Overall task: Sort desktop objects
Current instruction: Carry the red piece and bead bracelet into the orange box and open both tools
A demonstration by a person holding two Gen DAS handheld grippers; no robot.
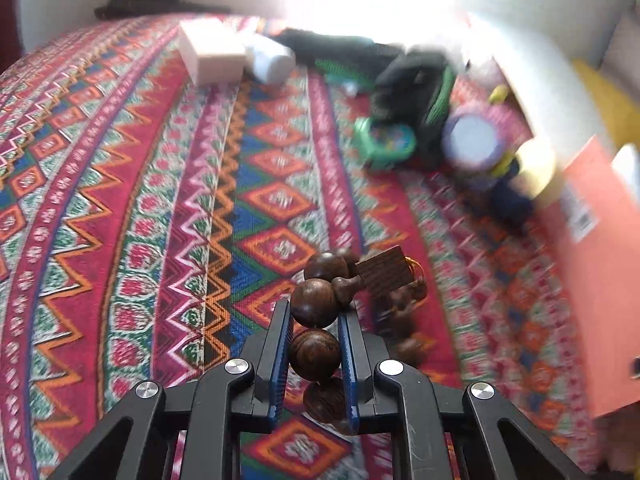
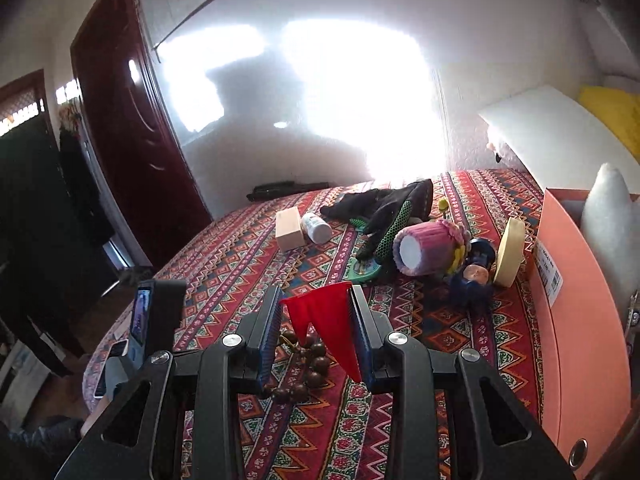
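My left gripper (image 1: 315, 312) is shut on a string of dark wooden beads (image 1: 314, 350). Its wooden tag (image 1: 385, 270) sticks out ahead of the fingertips, above the patterned tablecloth (image 1: 160, 200). My right gripper (image 2: 316, 292) is shut on a red cloth piece (image 2: 330, 320) that hangs in points between the blue pads. In the right wrist view the wooden beads (image 2: 306, 364) show just below the red cloth. The left gripper's fingers are hidden there.
At the back lie a pink box (image 2: 289, 227), a white bottle (image 2: 317, 227), black gloves (image 2: 384, 204), a green toy (image 2: 364, 270), a purple knitted cylinder (image 2: 430, 246), a blue doll (image 2: 474, 276) and a cream tape roll (image 2: 509, 256). An orange box (image 2: 580, 320) stands at the right edge. A black device with a screen (image 2: 146, 316) is at the left.
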